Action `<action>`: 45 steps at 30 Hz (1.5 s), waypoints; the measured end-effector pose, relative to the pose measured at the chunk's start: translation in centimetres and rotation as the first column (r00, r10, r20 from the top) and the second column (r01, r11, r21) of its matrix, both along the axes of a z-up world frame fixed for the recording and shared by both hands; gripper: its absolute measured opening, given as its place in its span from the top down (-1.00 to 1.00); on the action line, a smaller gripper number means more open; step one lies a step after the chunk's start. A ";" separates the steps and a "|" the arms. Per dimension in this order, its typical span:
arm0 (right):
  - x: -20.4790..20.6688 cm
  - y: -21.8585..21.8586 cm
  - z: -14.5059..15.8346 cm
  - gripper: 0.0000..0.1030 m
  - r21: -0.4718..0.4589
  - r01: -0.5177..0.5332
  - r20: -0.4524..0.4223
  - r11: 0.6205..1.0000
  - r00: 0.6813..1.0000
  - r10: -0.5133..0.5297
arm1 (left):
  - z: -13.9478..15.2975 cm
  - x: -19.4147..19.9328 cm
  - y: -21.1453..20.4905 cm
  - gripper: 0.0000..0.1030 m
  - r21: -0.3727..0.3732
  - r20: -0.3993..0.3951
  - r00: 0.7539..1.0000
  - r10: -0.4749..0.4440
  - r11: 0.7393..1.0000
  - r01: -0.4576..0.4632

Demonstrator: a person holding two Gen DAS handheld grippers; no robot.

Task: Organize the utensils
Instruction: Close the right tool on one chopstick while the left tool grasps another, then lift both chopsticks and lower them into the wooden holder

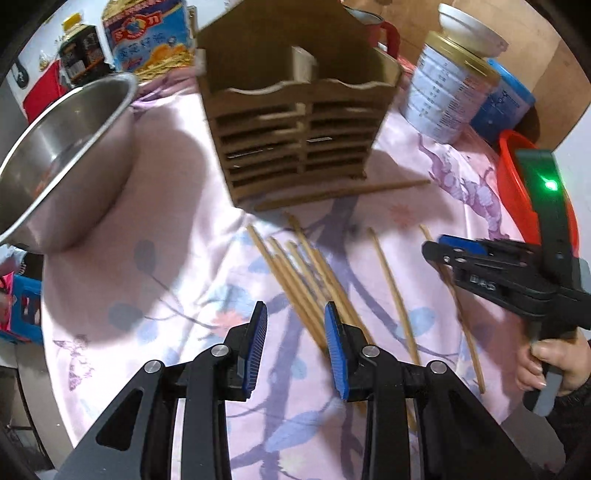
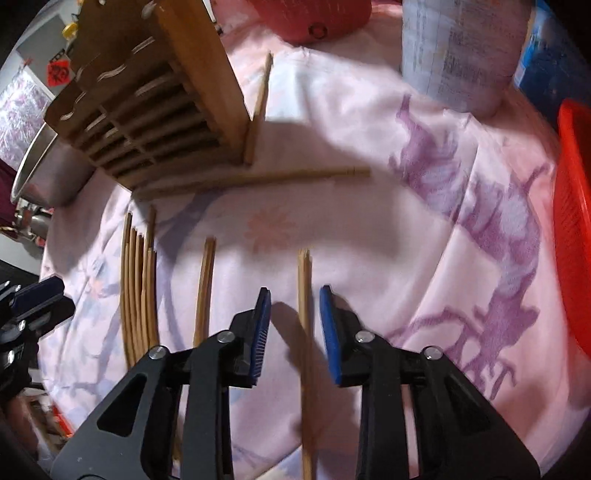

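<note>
A slatted wooden utensil holder (image 1: 295, 125) (image 2: 147, 110) stands on a pink floral cloth (image 1: 147, 240). Several bamboo chopsticks lie in front of it: a bundle (image 1: 295, 273) (image 2: 138, 288), a pair (image 2: 205, 288), and one lying crosswise (image 1: 343, 192) (image 2: 258, 179) by the holder's base. My left gripper (image 1: 295, 317) is open just above the near end of the bundle, gripping nothing. My right gripper (image 2: 295, 295) (image 1: 439, 251) points down with a chopstick (image 2: 304, 314) between its jaws; the blue pads stand apart from it. Another chopstick (image 2: 260, 107) lies along the holder's side.
A steel bowl (image 1: 66, 155) sits left of the holder. To the right are a tin can (image 1: 447, 99) with a white bowl (image 1: 469, 29) on top, a blue container (image 1: 506, 99) and a red basket (image 1: 513, 184) (image 2: 576, 221). A hand (image 1: 550, 362) holds the right gripper.
</note>
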State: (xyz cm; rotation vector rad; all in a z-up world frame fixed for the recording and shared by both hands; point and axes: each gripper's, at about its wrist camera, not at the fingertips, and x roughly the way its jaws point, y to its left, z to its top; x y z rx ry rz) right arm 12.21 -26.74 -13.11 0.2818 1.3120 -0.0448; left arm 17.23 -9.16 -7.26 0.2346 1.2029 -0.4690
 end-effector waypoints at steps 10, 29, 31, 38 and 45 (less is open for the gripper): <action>-3.3 -4.9 4.3 0.89 0.089 0.063 0.104 0.994 0.992 -0.072 | -2.6 1.3 -6.3 0.38 -0.071 -0.099 0.993 -0.059 0.996 0.052; -7.0 -9.0 9.9 0.89 0.127 0.047 0.232 0.991 0.970 -0.076 | -0.8 1.4 -9.0 0.89 -0.150 -0.070 0.998 0.000 0.989 -0.010; -6.8 -8.6 11.2 0.89 0.134 0.040 0.273 0.990 0.959 -0.076 | 1.9 0.8 -8.3 0.90 -0.180 -0.019 1.000 -0.005 0.984 0.002; -4.9 -6.3 16.7 0.89 0.117 0.011 0.422 0.993 0.905 -0.060 | 11.3 0.0 -4.8 0.91 -0.257 0.168 0.985 0.037 0.966 0.008; -1.3 -3.3 23.2 0.90 0.038 -0.047 0.547 0.998 0.837 0.019 | 18.3 1.3 -1.7 0.91 -0.283 0.295 0.953 0.065 0.959 0.022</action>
